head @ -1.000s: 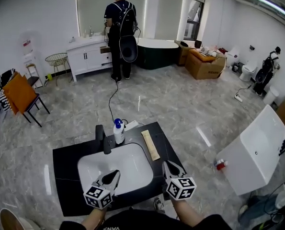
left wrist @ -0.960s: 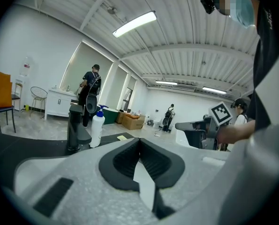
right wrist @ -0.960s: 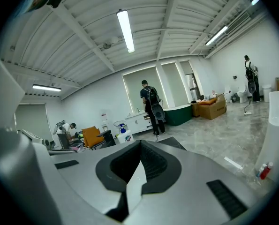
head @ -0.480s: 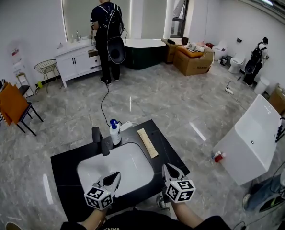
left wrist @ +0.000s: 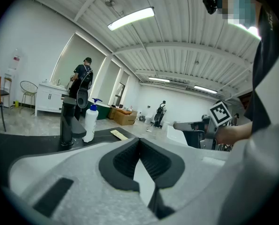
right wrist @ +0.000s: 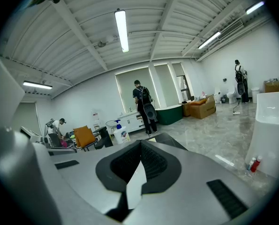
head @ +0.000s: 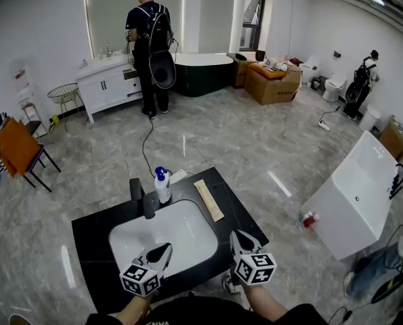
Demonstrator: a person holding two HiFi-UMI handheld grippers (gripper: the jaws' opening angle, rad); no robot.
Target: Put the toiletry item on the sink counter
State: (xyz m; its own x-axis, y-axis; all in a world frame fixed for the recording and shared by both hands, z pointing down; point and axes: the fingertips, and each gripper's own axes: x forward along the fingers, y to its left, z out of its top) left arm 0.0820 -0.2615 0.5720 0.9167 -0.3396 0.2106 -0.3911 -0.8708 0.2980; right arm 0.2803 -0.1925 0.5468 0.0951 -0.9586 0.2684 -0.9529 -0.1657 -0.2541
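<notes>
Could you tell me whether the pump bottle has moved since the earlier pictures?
No: the pump bottle still stands beside the faucet on the sink counter.

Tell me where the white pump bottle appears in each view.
Head view: pump bottle at centre, just right of the black faucet, the shared landmark.
Left gripper view: pump bottle left of centre, right of the faucet.
Right gripper view: pump bottle left of centre, right of the faucet.
</notes>
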